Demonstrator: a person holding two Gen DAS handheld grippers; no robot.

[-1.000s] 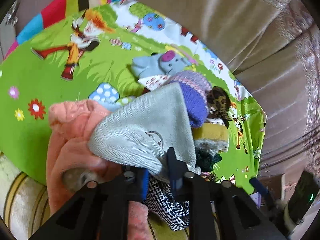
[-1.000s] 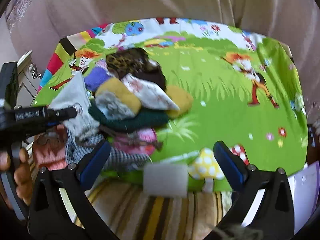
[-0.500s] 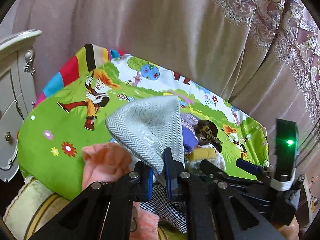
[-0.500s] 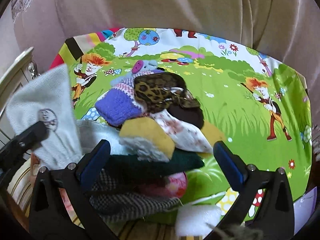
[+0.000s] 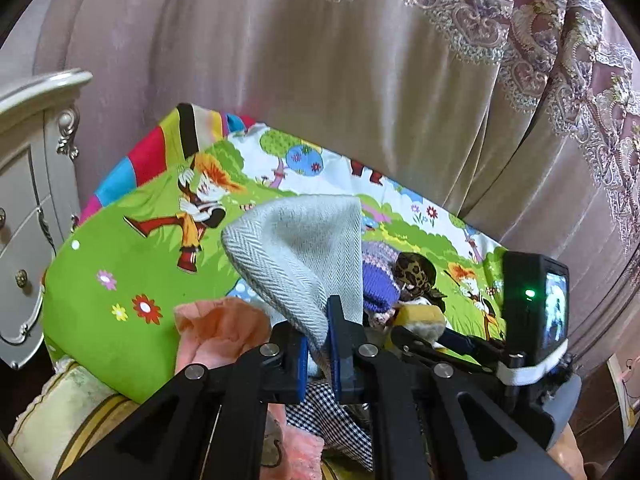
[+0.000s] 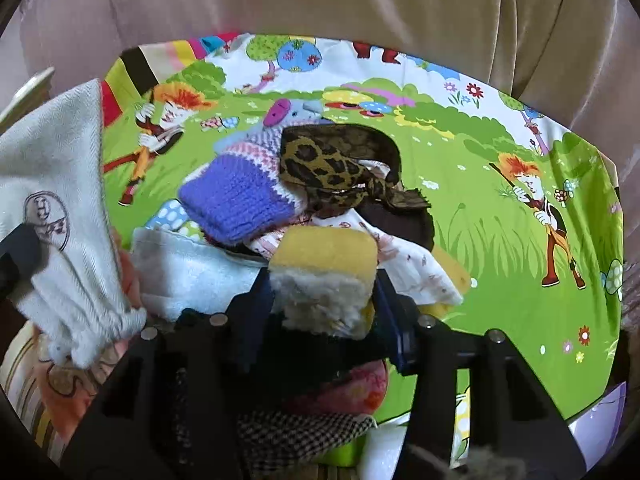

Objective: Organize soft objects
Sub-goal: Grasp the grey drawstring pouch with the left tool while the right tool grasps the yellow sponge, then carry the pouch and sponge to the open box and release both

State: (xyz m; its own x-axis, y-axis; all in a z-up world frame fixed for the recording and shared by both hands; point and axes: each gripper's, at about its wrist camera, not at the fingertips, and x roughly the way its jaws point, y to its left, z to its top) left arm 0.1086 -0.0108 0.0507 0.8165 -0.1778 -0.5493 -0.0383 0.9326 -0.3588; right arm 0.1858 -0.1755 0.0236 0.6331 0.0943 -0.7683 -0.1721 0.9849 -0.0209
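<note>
While left fingers (image 5: 318,344) pinch grey cloth (image 5: 304,252), right fingers (image 6: 324,300) clamp yellow sponge (image 6: 326,268).

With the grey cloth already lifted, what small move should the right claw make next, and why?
Probably lift. The right claw looks closed on the yellow sponge, which still sits atop the pile, while the left claw holds the grey herringbone cloth raised clear.
</note>
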